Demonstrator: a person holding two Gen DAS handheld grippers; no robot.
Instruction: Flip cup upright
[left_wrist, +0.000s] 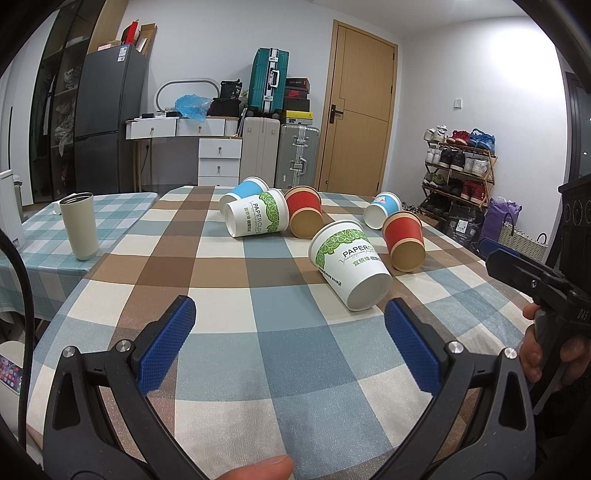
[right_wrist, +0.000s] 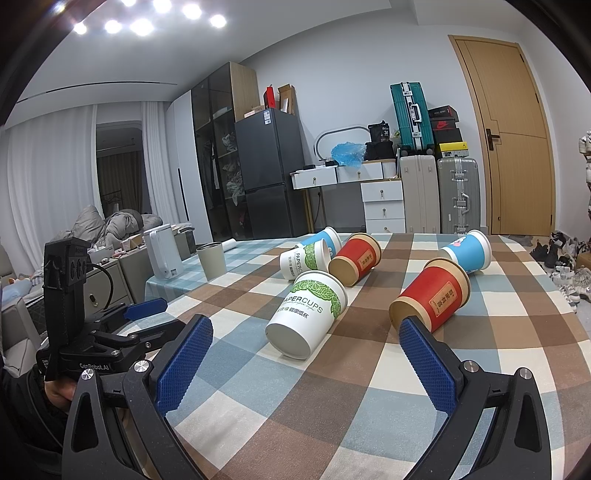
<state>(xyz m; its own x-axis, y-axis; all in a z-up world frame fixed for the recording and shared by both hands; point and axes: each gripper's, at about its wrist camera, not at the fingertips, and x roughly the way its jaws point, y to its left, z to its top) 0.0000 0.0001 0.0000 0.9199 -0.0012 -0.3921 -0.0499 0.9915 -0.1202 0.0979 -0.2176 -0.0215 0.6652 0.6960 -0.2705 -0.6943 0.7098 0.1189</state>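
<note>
Several paper cups lie on their sides on the checked tablecloth (left_wrist: 295, 362). The nearest is a white cup with green leaves (left_wrist: 347, 266), also in the right wrist view (right_wrist: 306, 314), its base toward me. A red cup (left_wrist: 402, 240) lies to its right, also in the right wrist view (right_wrist: 432, 299). Behind are a white cup (left_wrist: 255, 218), a red cup (left_wrist: 304, 214) and two blue cups (left_wrist: 243, 190) (left_wrist: 382, 214). My left gripper (left_wrist: 291, 317) is open and empty, short of the white cup. My right gripper (right_wrist: 306, 343) is open and empty, with the white cup's base between its fingertips.
A beige steel tumbler (left_wrist: 79, 225) stands upright at the left on a second, green-checked table (left_wrist: 44, 236). A white kettle (right_wrist: 162, 254) stands beyond it. Suitcases, drawers and a fridge line the far wall. A shoe rack (left_wrist: 458, 166) stands at the right.
</note>
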